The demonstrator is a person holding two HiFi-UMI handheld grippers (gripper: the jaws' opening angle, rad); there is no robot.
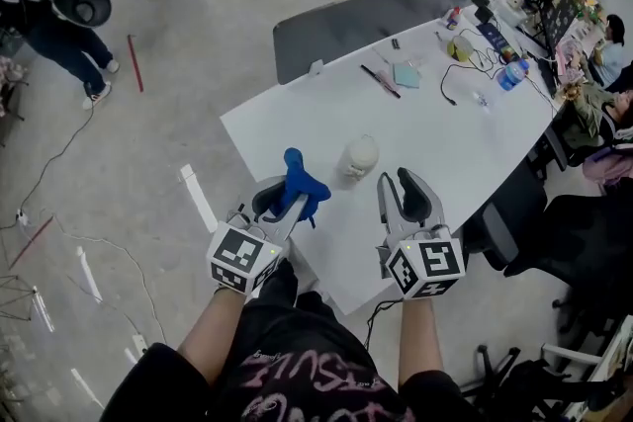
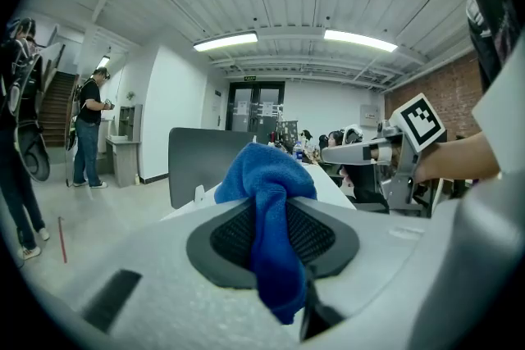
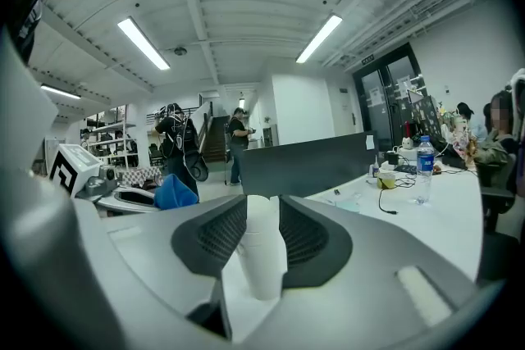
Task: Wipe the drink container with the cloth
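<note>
Our left gripper (image 1: 285, 201) is clenched on the soft blue cloth (image 1: 300, 179), which bunches above its jaws. The right gripper (image 1: 396, 181) has its jaws released and empty. The white plastic drink cup (image 1: 359, 157) stands upright on the white table (image 1: 297, 114) just ahead of them. It looks light, thin-walled and easily tipped, so we would steady it gently round the body.
</note>
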